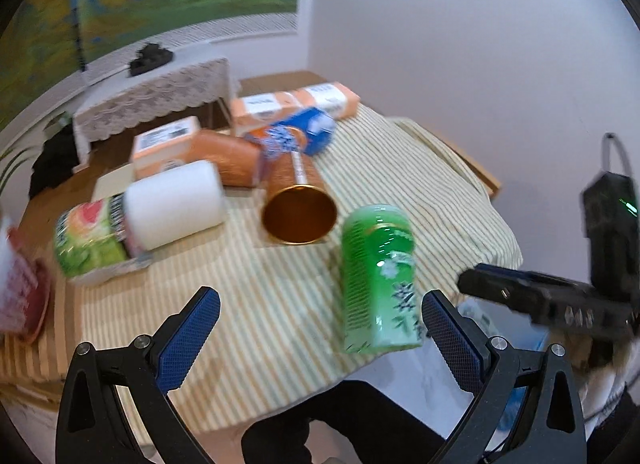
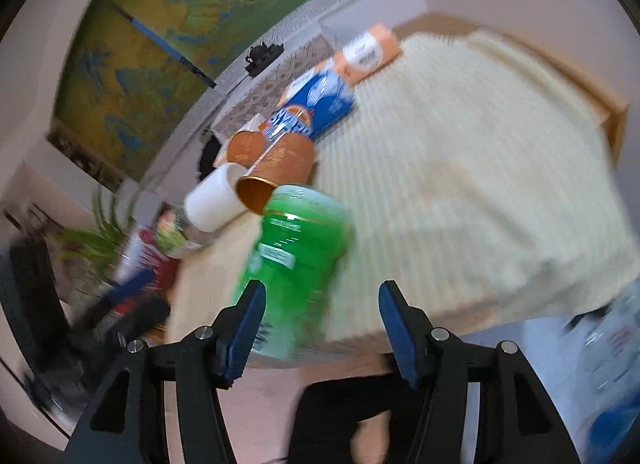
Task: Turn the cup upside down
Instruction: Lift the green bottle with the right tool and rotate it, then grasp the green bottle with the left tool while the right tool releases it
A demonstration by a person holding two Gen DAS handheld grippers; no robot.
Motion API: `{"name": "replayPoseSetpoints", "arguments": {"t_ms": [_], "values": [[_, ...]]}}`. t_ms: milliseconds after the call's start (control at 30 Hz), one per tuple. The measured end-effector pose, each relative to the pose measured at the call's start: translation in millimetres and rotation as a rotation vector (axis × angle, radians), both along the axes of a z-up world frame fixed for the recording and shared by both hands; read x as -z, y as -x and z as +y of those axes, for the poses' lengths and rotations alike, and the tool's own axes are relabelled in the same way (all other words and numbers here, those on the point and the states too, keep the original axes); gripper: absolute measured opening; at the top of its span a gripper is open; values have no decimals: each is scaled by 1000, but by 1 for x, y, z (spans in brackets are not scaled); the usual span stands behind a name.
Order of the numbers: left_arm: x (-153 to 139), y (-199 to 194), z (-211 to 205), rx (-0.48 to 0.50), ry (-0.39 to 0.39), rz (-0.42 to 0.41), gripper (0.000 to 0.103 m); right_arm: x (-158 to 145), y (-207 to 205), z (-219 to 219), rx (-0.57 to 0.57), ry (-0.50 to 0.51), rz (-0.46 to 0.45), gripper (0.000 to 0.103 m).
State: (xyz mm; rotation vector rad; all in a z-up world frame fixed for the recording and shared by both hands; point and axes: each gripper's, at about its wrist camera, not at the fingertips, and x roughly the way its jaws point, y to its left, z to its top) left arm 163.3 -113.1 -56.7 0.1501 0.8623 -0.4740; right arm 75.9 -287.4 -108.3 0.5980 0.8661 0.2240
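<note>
A copper cup (image 1: 299, 207) lies on its side on the striped cloth, its open mouth toward me; it also shows in the right wrist view (image 2: 276, 171). A green can (image 1: 378, 278) stands near the cloth's front edge, in front of the cup. My left gripper (image 1: 320, 340) is open and empty, above the front edge, short of the cup. My right gripper (image 2: 322, 324) is open, with the green can (image 2: 296, 256) close ahead between its fingers, not touching. The right gripper also shows at the right of the left wrist view (image 1: 532, 300).
A white mug (image 1: 176, 203) lies on its side left of the cup, beside a green-and-pink packet (image 1: 88, 240). Orange boxes (image 1: 296, 103) and a blue box (image 1: 316, 129) lie behind the cup. The striped cloth (image 1: 400, 167) hangs over the table's front edge. A wall stands at the right.
</note>
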Motion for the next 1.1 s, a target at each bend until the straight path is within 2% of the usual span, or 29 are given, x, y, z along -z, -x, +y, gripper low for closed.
{"name": "replayPoseSetpoints", "arguments": {"t_ms": [233,433,600,733,900,967,1100], "values": [[10,-32,-39,49,-25,106,102,-23,43,-2,72,268,-124,55],[23,-50,-67,99,-74,200,102,-32,61,1,87,401,-166,55],[36,-61,-88,141,-145,279,97,-29,70,1,85,413,-168,55],[48,-71,-95,124,-173,334,89,-26,73,-1,96,395,-162,55],[57,-75,-101,132,-183,364,78,-23,77,-7,112,394,-155,55],[59,-75,-103,130,-191,364,68,-22,78,-8,116,393,-152,55],[60,-73,-104,131,-188,354,66,-22,79,-10,122,385,-151,55]]}}
